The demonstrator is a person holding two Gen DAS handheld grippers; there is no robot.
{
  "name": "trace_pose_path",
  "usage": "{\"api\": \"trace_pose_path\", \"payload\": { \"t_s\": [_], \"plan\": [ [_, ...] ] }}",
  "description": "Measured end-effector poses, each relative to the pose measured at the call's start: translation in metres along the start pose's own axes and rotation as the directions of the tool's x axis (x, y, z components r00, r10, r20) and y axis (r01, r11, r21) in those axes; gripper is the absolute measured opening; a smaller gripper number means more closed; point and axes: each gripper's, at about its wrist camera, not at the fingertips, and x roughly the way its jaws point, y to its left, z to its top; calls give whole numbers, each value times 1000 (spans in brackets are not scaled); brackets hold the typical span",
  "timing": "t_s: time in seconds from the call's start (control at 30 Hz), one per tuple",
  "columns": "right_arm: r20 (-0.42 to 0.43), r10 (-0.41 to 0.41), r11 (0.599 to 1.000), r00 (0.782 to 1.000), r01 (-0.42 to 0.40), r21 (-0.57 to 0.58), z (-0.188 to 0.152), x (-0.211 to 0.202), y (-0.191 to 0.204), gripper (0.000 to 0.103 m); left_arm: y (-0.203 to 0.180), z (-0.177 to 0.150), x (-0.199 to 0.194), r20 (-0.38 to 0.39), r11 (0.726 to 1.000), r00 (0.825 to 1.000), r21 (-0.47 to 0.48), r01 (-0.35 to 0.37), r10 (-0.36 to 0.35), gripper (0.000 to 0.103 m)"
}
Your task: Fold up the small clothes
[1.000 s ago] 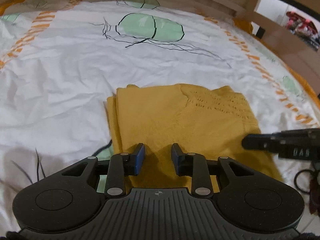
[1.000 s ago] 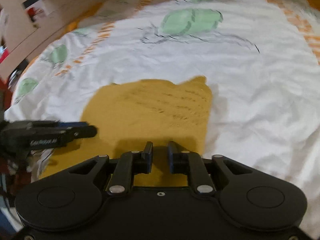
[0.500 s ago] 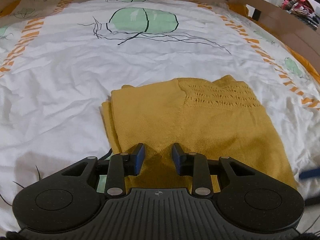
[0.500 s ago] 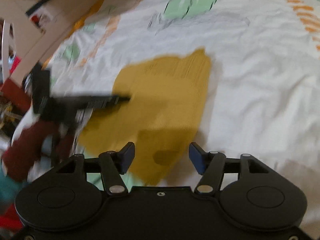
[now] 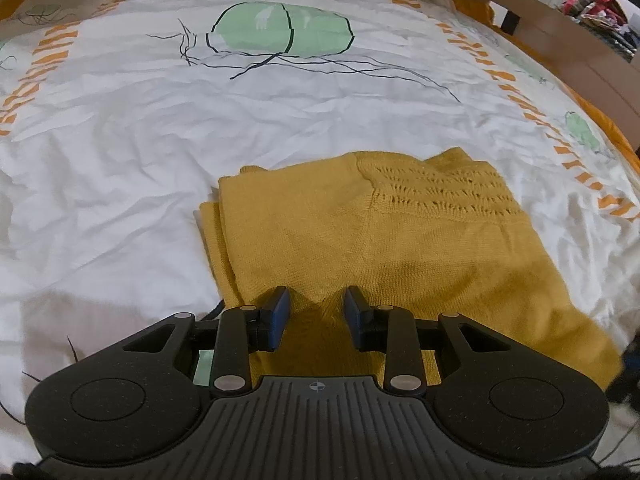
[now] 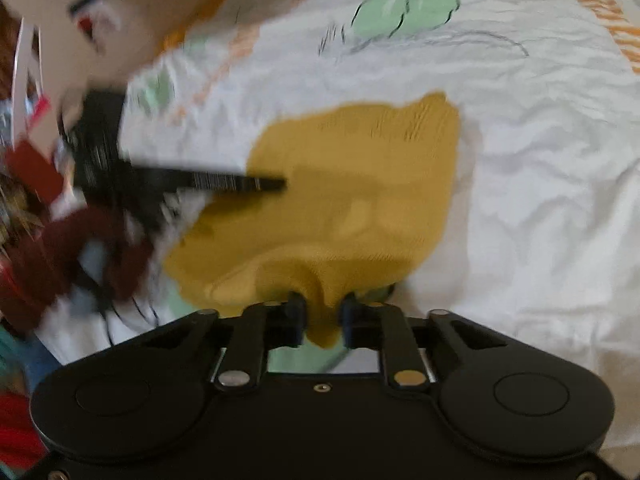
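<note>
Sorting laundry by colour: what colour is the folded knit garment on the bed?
Mustard yellow knit garment, with an openwork band near its far edge; clearest in the left wrist view.

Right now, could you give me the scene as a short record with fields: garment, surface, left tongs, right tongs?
garment: mustard knit garment, folded, lying flat
surface: white bedsheet with green and orange print
left tongs: jaws part open, near hem of the garment rising between them; grip not clear
right tongs: jaws have just been closing, pinching a bunched corner of the garment
other: wooden bed frame behind
</note>
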Motion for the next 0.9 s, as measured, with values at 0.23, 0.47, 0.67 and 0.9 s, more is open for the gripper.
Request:
{"api": "trace_pose_path", "payload": {
  "t_s": [0.23,0.47,0.67,0.9],
  "plan": [
    [29,109,983,994,-112,143,12,-18,-18,22,1,0,0,0,1000,1000,1,6,-6,31],
    [69,175,949,982,-186,255,18,-34,-34,20,1,0,0,1,1000,1000,7,9,-9,31],
    [-57,-16,995,998,22,99,14,-43,-21,30,-6,-4,-3,18,998,1000,58,-17,16,31],
    [30,-68,998,997,68,-8,22,-41,-1,45,-20,-9,-24,42,992,998,117,-40,35,31]
  ]
}}
